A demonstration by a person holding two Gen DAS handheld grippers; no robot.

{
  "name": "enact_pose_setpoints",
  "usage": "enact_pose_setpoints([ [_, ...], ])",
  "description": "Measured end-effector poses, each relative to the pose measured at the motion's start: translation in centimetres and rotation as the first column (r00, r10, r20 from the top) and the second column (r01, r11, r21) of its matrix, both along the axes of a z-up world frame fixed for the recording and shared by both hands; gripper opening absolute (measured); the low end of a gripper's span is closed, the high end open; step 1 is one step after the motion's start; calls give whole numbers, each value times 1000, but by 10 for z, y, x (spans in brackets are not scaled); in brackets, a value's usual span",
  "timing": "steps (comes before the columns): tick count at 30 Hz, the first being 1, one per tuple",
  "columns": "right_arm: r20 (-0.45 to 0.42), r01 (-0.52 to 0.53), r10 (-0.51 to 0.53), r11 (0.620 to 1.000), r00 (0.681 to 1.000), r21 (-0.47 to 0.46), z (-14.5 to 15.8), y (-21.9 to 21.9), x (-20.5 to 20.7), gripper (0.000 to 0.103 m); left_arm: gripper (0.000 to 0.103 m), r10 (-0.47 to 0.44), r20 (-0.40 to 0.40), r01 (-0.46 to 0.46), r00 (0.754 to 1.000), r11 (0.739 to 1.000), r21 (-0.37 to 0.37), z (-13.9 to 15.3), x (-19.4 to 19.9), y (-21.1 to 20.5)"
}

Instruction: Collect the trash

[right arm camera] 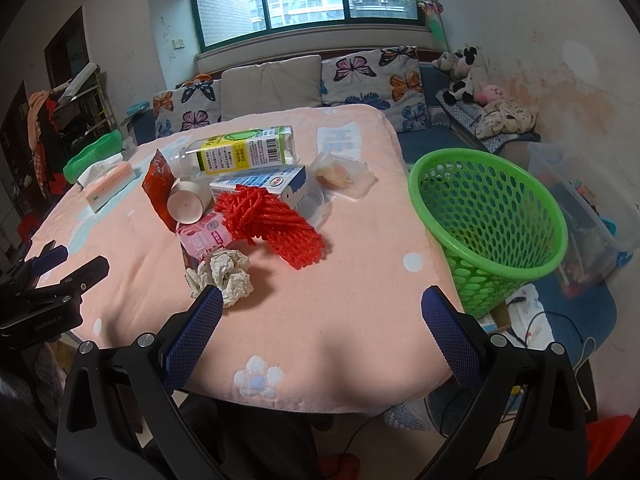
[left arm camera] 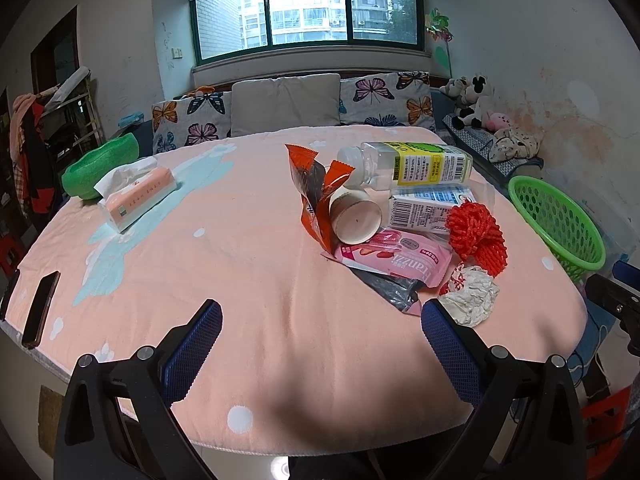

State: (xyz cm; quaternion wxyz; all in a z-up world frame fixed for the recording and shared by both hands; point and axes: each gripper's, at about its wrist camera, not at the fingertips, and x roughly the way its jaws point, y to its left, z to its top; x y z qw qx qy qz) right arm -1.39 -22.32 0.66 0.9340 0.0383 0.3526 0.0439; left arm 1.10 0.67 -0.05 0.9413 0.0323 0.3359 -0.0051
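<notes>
A heap of trash lies on the pink-covered table (left arm camera: 248, 264): a clear bottle (left arm camera: 408, 162) with a yellow label, a milk carton (left arm camera: 424, 210), a paper cup (left arm camera: 354, 214) on its side, an orange wrapper (left arm camera: 314, 184), a pink Franzzi packet (left arm camera: 394, 260), red foam netting (left arm camera: 476, 234) and a crumpled white paper ball (left arm camera: 472, 294). In the right wrist view I see the same paper ball (right arm camera: 224, 274), the netting (right arm camera: 276, 226), the bottle (right arm camera: 244, 152) and a clear plastic lid (right arm camera: 344, 174). My left gripper (left arm camera: 320, 312) is open, short of the heap. My right gripper (right arm camera: 322, 300) is open, its left finger beside the paper ball.
A green mesh basket (right arm camera: 488, 228) stands off the table's right edge (left arm camera: 560, 224). A tissue pack (left arm camera: 138, 196) and a green bowl (left arm camera: 100, 166) sit at the far left, and a phone (left arm camera: 40, 308) lies near the left edge. A sofa with cushions (left arm camera: 286, 104) is behind.
</notes>
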Motion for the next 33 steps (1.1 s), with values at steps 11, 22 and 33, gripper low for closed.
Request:
enact_pose_setpoints([
  [11,2,-22,22,1000,1000,-10,1,-1,15,99,97,5,-6,-5,1000,1000,7,1,16,3],
  [22,-1,-52,52,999,999,0,-2,6,31,99,97,11,-26,-11,1000,1000,5,-3,34,7],
  [33,-3,-115,115,993,993,-9,-5,25,55,99,97,21,-32,-21,999,1000,-3,-3,51,13],
])
